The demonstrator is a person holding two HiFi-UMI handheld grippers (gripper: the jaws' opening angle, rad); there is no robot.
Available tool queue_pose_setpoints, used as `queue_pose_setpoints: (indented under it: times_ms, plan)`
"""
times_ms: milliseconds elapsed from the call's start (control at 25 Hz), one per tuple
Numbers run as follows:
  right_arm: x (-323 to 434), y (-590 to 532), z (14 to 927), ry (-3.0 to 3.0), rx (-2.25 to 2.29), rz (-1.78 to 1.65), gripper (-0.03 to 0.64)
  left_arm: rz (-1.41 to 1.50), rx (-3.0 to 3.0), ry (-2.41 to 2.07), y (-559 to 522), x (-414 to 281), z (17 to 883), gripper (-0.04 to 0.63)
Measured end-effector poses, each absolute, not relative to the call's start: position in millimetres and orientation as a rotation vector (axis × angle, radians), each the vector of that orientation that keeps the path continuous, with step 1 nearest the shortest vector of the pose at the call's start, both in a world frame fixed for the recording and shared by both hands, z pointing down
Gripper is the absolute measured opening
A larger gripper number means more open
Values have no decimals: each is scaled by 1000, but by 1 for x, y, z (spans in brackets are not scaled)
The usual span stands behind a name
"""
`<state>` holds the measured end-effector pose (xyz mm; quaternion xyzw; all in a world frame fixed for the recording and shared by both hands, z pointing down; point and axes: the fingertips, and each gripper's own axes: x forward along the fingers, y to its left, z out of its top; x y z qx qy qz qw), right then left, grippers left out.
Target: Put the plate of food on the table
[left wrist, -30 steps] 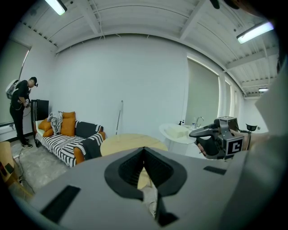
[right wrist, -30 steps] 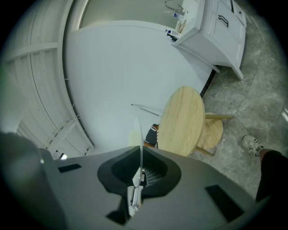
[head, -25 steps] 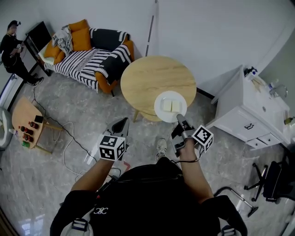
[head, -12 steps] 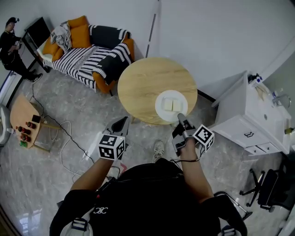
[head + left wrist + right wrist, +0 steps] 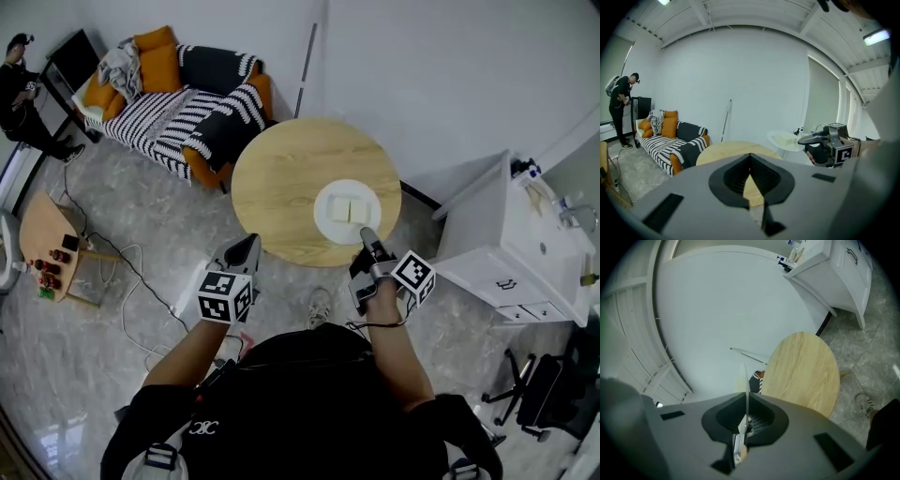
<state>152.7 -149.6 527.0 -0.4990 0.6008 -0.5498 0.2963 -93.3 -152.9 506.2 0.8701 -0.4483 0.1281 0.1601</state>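
Contact between the white plate [image 5: 348, 186] and the round wooden table [image 5: 281, 178] is what we cannot settle from the head view. The plate sits over the table's near right part, yet in the left gripper view it seems raised a little above the tabletop. We see the food [image 5: 349, 212] only as two pale, flat squares side by side, and we cannot tell what they are. In the right gripper view the plate shows edge-on as a thin white line, with its lower part hidden behind the gripper body.

The right gripper [image 5: 367, 237] has its jaws clamped on the plate's near rim, the thin edge running straight between them. The left gripper [image 5: 247, 247] hangs just beside the table's near edge, apart from the plate, its jaws closed tip to tip with nothing between them.

The plate is plain, round and roughly level, with the food centred on it. A striped sofa [image 5: 178, 117] stands beyond the table.
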Motion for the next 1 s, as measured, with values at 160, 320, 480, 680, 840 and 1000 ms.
queue_pose_setpoints:
  times_ms: [160, 320, 480, 680, 840, 1000]
  plan:
    - [159, -165, 529, 1605, -1319, -1483, 17, 370, 2471, -1289, -168, -85, 507, 6]
    - [171, -179, 532, 1594, -1316, -1498, 18, 382, 2464, -1287, -182, -69, 508, 6]
    - [184, -191, 537, 1594, -1309, -1509, 18, 394, 2471, -1288, -198, -52, 507, 6]
    - [194, -204, 544, 1612, -1297, -1549, 18, 385, 2457, -1298, -218, -33, 507, 6]
    - [212, -223, 548, 1618, -1294, -1563, 18, 388, 2462, -1304, -234, -14, 505, 6]
    - [218, -240, 551, 1635, -1280, -1579, 18, 392, 2450, -1318, -248, -5, 506, 6]
